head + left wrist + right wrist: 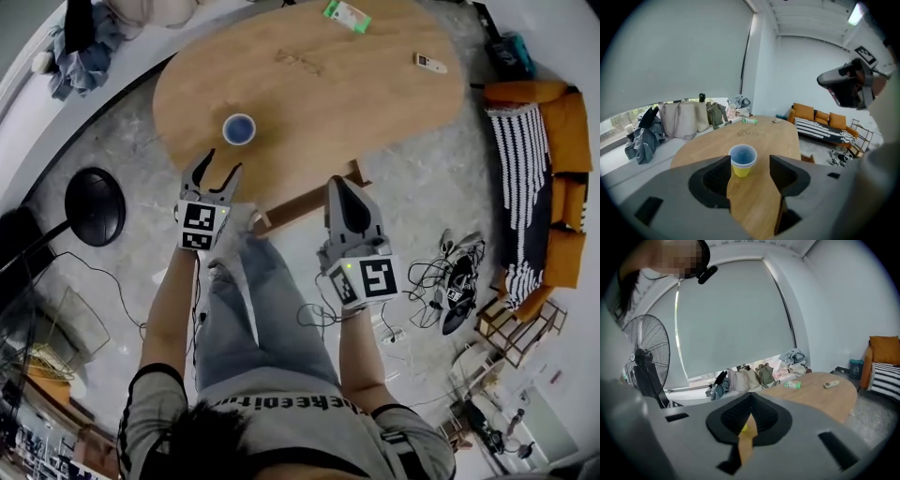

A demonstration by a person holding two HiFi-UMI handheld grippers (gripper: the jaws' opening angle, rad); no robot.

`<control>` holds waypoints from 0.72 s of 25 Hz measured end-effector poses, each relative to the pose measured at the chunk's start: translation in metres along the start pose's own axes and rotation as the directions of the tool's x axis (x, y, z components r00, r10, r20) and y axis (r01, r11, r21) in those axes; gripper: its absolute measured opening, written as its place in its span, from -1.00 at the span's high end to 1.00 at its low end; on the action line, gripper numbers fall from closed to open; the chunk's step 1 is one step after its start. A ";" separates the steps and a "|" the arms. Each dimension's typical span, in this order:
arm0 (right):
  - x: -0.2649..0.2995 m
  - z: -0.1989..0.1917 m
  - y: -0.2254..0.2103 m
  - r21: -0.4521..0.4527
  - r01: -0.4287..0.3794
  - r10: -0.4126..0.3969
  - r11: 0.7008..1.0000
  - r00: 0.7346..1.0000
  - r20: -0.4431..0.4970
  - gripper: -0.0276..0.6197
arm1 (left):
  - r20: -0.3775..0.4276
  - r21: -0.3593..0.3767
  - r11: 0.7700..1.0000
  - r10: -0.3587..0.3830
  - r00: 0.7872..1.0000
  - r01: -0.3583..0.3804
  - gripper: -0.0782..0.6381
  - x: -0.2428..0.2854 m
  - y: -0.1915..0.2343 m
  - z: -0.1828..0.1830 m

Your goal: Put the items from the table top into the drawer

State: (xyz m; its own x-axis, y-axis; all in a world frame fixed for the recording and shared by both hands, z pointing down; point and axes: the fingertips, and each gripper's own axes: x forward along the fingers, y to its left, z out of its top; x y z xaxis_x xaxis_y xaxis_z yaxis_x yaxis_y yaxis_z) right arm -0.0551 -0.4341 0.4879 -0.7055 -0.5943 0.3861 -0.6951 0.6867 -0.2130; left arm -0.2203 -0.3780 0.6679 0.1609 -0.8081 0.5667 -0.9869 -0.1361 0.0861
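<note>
The left gripper [222, 161], jaws wide and empty, is aimed at the yellow paper cup with blue inside [239, 128], which stands near the front edge of the oval wooden table [356, 84]. The right gripper [340, 186] is closed and empty. This is probably the reach: next the jaws must go around the cup, then close

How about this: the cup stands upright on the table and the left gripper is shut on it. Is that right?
Not quite. The cup does stand upright on the table, but the left gripper is open, not shut on it. The left gripper view shows its jaws apart, with the cup ahead of them, untouched.
</note>
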 end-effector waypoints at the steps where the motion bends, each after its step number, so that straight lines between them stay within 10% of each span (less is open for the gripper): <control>1: 0.002 -0.006 -0.003 0.002 0.000 0.000 1.000 1.000 -0.006 0.91 | -0.013 0.011 1.000 0.001 1.000 0.000 0.13 0.009 0.002 -0.010; 18: 0.018 -0.074 -0.025 0.047 0.000 0.003 0.999 0.997 -0.076 0.91 | 0.017 0.069 0.998 0.001 1.000 -0.003 -0.03 0.107 0.014 -0.050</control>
State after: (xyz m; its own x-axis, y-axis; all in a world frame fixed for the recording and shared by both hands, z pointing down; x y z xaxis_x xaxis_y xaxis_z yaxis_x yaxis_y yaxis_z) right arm -0.0398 -0.4312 0.5665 -0.6951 -0.5587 0.4525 -0.7011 0.6661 -0.2545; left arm -0.2173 -0.4372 0.7708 0.1597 -0.8178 0.5529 -0.9845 -0.1732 0.0280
